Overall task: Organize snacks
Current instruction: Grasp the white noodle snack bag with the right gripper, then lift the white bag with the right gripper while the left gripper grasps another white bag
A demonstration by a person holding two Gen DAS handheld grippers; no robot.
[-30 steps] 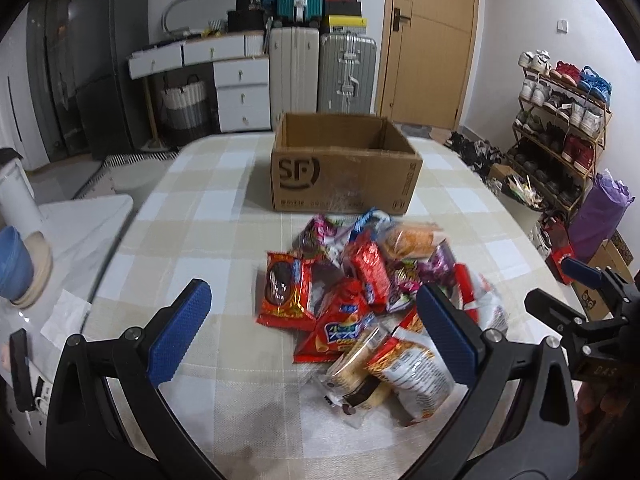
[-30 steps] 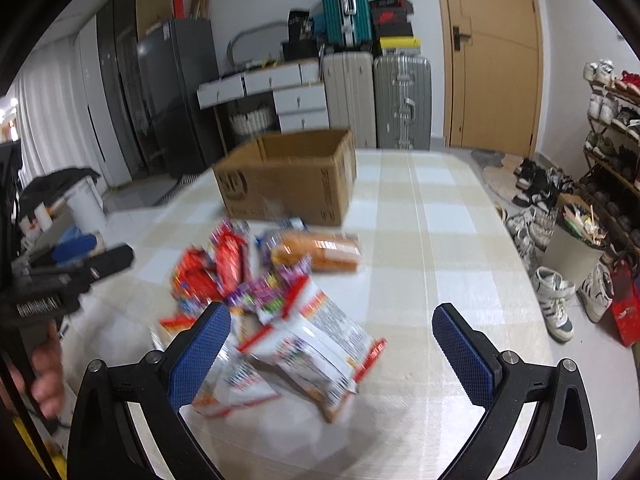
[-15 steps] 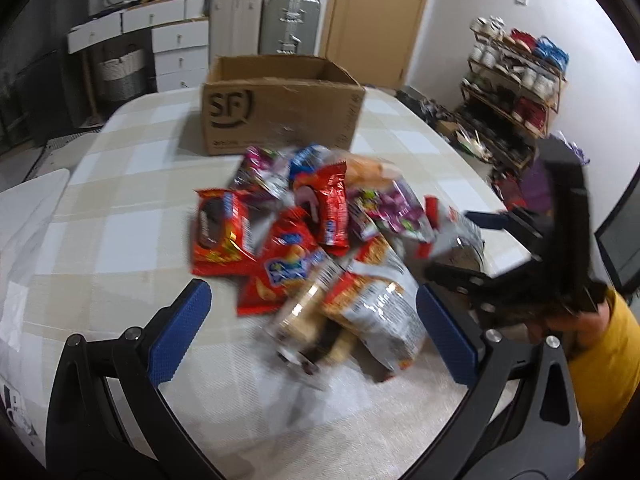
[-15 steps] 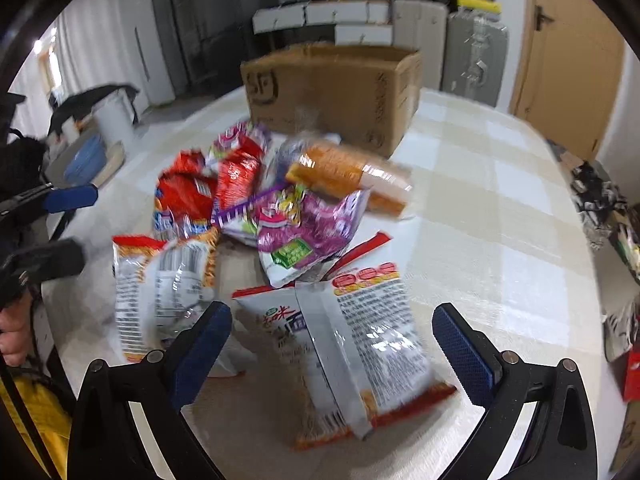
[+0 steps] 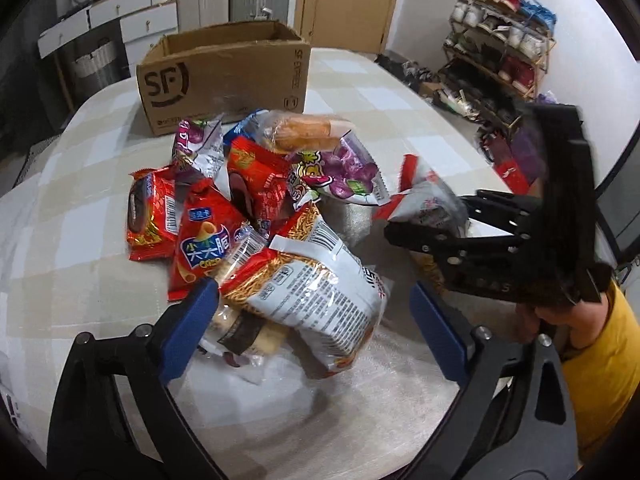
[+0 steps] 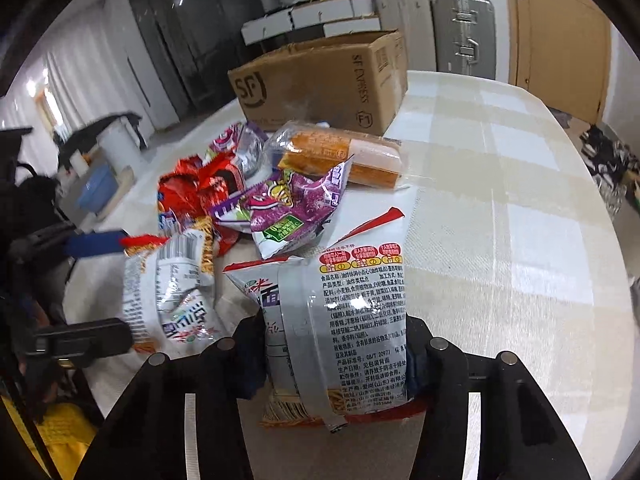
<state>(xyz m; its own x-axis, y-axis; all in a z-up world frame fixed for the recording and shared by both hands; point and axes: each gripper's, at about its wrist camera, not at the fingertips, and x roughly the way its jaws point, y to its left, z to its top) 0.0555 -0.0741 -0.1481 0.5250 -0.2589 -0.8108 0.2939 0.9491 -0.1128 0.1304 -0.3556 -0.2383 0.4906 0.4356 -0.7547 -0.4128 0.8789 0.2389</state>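
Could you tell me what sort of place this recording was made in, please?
Most likely a lived-in home, perhaps an entry or dining area: a shoe rack full of shoes, suitcases by a wooden door, and a table with a checked cloth.

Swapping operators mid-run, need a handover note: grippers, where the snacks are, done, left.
Right gripper: jaws closing on the near end of a white noodle packet lying at the pile's edge; packet still on the table.
Left gripper: jaws closing, not yet pressing; a second white noodle packet lies between them.
Snacks: the rest sit in one pile in front of the box.
Done: nothing seen going into the box; its inside is not visible.
Left: lift both packets, box them, then clear the pile.
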